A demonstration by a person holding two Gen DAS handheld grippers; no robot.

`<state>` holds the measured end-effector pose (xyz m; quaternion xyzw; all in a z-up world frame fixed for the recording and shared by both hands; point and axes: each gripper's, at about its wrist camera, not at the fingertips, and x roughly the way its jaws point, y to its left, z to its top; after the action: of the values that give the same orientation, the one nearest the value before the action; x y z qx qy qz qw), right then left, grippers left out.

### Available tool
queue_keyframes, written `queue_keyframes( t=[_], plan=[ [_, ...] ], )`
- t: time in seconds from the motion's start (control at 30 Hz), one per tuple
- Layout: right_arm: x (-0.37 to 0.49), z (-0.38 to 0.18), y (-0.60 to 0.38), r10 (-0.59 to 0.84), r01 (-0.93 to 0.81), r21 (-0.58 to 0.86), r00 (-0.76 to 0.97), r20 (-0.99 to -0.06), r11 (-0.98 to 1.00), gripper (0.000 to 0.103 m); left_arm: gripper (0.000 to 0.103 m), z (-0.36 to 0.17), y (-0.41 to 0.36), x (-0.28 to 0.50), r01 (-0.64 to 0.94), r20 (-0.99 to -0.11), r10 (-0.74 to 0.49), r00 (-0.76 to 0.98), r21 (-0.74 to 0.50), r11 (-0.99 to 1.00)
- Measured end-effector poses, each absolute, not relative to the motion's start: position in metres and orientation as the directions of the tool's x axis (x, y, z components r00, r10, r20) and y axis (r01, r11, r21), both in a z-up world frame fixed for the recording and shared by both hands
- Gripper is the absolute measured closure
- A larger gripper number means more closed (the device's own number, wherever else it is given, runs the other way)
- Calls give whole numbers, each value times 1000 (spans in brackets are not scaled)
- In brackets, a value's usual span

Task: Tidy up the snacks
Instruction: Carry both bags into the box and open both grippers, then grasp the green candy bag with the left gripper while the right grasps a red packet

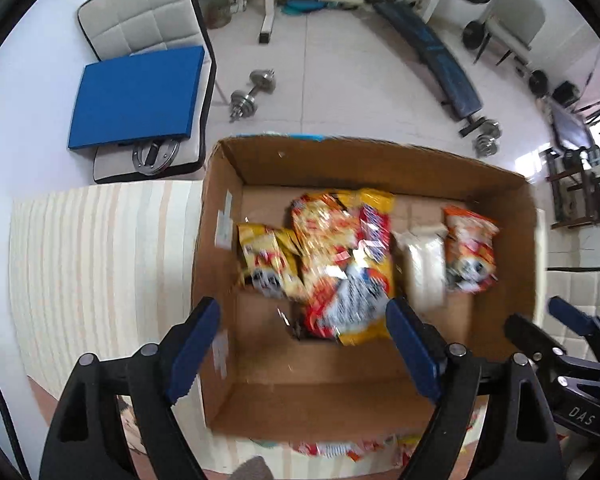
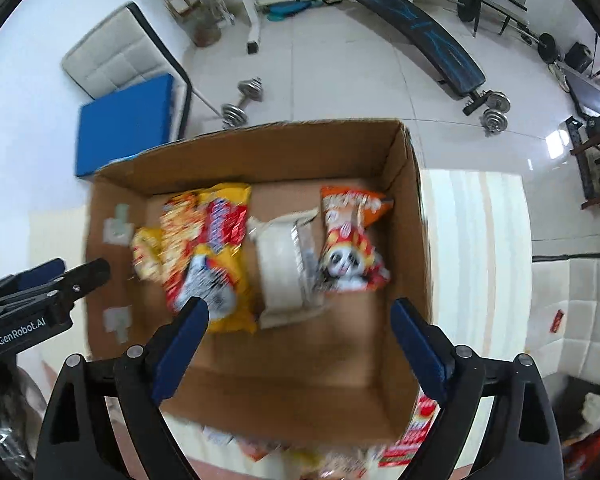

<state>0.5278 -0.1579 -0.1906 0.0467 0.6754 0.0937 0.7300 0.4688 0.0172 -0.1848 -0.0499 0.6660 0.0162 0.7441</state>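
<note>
Overhead, both tools hung above the open cardboard box [image 1: 380, 396], which stood on a pale striped cloth over the desk [image 1: 100, 264] and took up most of what each camera saw. Inside it the snacks lay in a loose row across the floor of the box: a big yellow-and-red packet [image 1: 342, 264] in the middle, a smaller yellow packet [image 1: 266, 258] tucked against its left side, a whitish wrapped bundle [image 1: 424, 268] just to its right, and an orange-and-red packet [image 1: 470, 252] furthest right, near the box's right wall. Each of them lay with its long side running from near to far.

More packets [image 2: 418, 428] were still outside, on the cloth just beyond the near wall of the box, below and behind the fingertips; these looked like the ones yet to be gathered, and the red-and-green one sat closest to the right tool.

The left hand-held gripper [image 1: 304, 354] stood with its jaws wide apart and nothing between them, hanging over the near left part of the box, directly above the big packet's near end. The right hand-held gripper [image 2: 302, 352] was likewise spread wide and empty, over bare cardboard near the right wall. Reaching the remaining packets would, I judged, mean drawing back toward the near side.
</note>
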Motion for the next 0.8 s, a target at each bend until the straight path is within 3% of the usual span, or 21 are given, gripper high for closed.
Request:
queue_keyframes(
  t=[0.17,0.33,0.63,0.8],
  plan=[
    [465,-173,-163,237,-64,232,100,-966,971,9,18,-153,19,397,-77,-977,-40,211,-58,995],
    [398,-191,-182,249,6,250,71,-966,968,8,18,-155,22,326,-73,-971,-11,239,-29,997],
    [309,-267,-223,229,129,219,-70,-971,967,7,18,-229,28,244,-68,-994,40,101,33,997],
    [279,-309,-237,331,287,280,-144,-933,916,7,18,-272,36,229,-96,-999,35,23,33,995]
  ],
)
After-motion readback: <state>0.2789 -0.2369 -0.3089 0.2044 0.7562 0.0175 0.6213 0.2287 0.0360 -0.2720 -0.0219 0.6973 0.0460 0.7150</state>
